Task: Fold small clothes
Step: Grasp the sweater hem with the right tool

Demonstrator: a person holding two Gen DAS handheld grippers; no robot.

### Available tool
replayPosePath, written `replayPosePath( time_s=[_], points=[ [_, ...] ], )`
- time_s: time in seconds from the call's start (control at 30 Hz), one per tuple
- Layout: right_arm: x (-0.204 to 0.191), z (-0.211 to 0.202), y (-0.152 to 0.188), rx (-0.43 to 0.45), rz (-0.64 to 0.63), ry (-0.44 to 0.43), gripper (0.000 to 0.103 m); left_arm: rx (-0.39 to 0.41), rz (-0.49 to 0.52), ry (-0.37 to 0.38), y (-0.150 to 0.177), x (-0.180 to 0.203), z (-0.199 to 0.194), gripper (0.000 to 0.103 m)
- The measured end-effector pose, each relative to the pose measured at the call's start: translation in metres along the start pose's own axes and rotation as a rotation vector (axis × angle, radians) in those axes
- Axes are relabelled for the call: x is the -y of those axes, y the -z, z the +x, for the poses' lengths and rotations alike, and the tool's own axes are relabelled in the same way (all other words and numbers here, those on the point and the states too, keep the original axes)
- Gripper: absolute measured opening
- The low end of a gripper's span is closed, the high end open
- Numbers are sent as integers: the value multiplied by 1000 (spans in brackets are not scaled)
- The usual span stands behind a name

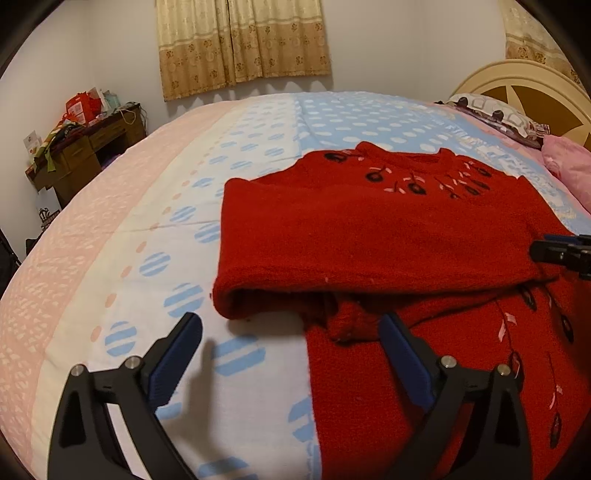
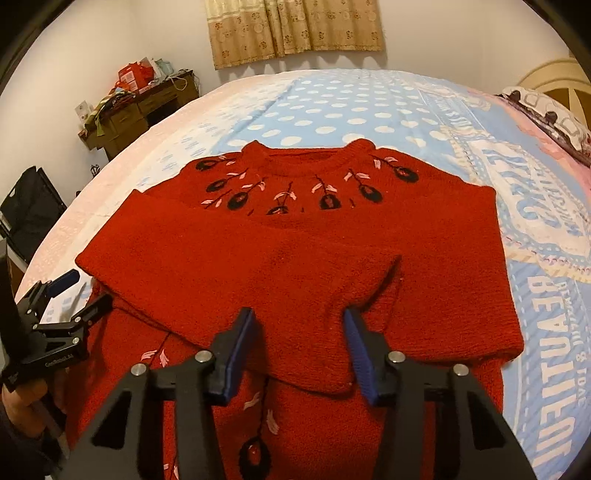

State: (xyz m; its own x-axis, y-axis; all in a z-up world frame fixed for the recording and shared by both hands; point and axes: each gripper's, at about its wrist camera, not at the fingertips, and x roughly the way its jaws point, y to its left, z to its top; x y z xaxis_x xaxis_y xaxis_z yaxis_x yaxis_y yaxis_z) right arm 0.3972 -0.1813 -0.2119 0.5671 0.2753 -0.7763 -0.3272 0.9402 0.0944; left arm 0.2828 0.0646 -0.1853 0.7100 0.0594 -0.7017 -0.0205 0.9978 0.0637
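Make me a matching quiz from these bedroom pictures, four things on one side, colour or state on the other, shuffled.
Things:
1. sweater
2. curtain
3. left gripper
4. pillow

Descriptions:
A. pink
B. jaws wide open, nothing between them
C. red, sleeves folded across the front
D. beige with a flower pattern

Pairs: 1-C, 2-D, 3-B, 4-A

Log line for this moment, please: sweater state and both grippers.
red sweater: both sleeves folded across chest, bottom half unfolded | left gripper: open, empty, at left edge | right gripper: open, above sleeve cuff
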Motion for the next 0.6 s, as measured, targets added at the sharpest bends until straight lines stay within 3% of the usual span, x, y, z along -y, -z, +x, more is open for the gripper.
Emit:
replayPosePath(
  time_s=[0.07,0.13,0.2,0.3,0.6],
  points=[
    [-4,1,1,-4,-22,3,38,0,2,-1,0,0,1,101],
    [-7,0,1,-1,-35,5,21,0,2,-2,0,0,1,101],
    [-9,-1,0,3,-44,6,14,0,0,-2,1,0,1,102],
    [-12,-7,-2,22,-61,11,9,-1,0,-6,1,0,1,103],
    [-2,-46,-24,135,-104,97,8,2,-21,7,2,-4,2,103]
  ],
)
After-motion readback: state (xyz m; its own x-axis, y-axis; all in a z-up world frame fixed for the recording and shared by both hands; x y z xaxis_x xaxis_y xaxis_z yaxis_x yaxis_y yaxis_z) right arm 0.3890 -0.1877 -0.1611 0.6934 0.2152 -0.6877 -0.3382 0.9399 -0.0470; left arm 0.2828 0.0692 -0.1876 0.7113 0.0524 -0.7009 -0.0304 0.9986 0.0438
